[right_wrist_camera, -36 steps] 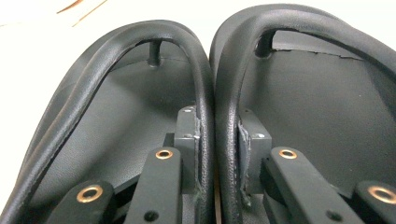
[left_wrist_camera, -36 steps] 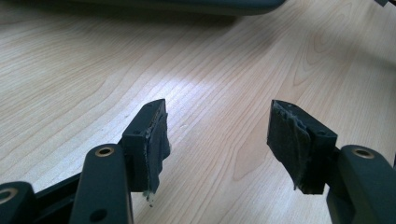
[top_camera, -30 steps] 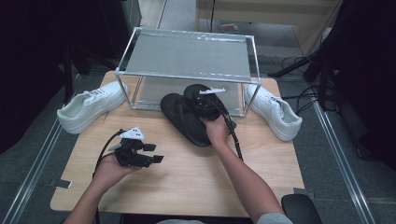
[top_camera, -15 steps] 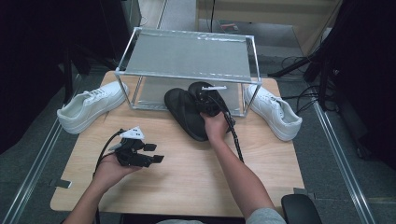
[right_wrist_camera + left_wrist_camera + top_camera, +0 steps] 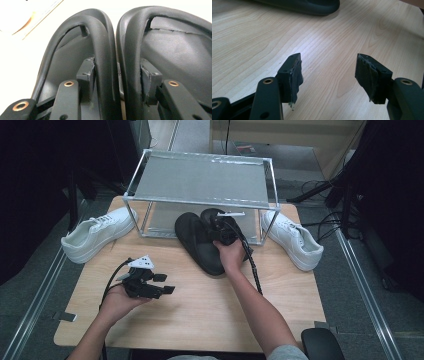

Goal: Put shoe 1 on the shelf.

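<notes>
- The right gripper (image 5: 117, 82) clamps the inner straps of a pair of black slippers (image 5: 202, 237), one jaw inside each, pressing the two together.
- The slippers lie at the front edge of a metal-framed shelf (image 5: 200, 177) on the wooden table (image 5: 210, 310).
- The left gripper (image 5: 159, 287), jaws spread wide and empty, rests in the left hand (image 5: 116, 301) above bare tabletop.
- A white sneaker (image 5: 96, 238) sits left of the shelf, another sneaker (image 5: 292, 239) right.
</notes>
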A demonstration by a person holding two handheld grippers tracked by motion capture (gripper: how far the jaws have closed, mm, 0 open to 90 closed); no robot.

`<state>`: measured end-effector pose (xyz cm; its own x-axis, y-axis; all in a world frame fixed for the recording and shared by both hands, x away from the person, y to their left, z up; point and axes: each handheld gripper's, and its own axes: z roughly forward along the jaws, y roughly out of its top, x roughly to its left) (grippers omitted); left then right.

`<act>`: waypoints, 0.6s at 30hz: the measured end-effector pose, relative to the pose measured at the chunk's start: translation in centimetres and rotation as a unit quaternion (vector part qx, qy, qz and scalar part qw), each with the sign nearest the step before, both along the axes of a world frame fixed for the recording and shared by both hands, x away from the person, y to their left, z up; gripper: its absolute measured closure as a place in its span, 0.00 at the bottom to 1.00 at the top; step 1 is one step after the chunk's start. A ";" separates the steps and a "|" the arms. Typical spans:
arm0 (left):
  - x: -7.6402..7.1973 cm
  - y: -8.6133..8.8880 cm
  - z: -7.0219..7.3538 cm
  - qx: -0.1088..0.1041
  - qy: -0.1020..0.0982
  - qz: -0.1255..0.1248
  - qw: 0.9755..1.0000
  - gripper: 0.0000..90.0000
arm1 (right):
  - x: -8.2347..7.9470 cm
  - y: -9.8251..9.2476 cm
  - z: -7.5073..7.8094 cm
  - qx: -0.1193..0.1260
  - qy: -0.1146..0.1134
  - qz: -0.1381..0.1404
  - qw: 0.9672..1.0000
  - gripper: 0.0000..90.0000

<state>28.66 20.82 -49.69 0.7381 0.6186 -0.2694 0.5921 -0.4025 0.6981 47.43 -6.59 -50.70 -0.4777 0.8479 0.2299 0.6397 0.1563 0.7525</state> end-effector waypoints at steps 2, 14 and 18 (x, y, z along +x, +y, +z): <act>0.0 0.1 0.0 0.001 0.000 0.000 1.000 0.43 | -0.3 -0.2 0.4 -0.004 -0.004 0.003 1.000 0.60; 0.3 0.1 0.0 0.003 0.001 0.000 1.000 0.43 | -2.2 -1.9 1.4 -0.005 -0.008 0.030 1.000 0.57; 0.6 -0.1 0.0 0.002 0.001 -0.001 1.000 0.43 | -3.2 -2.5 1.8 -0.008 -0.014 0.042 0.999 0.57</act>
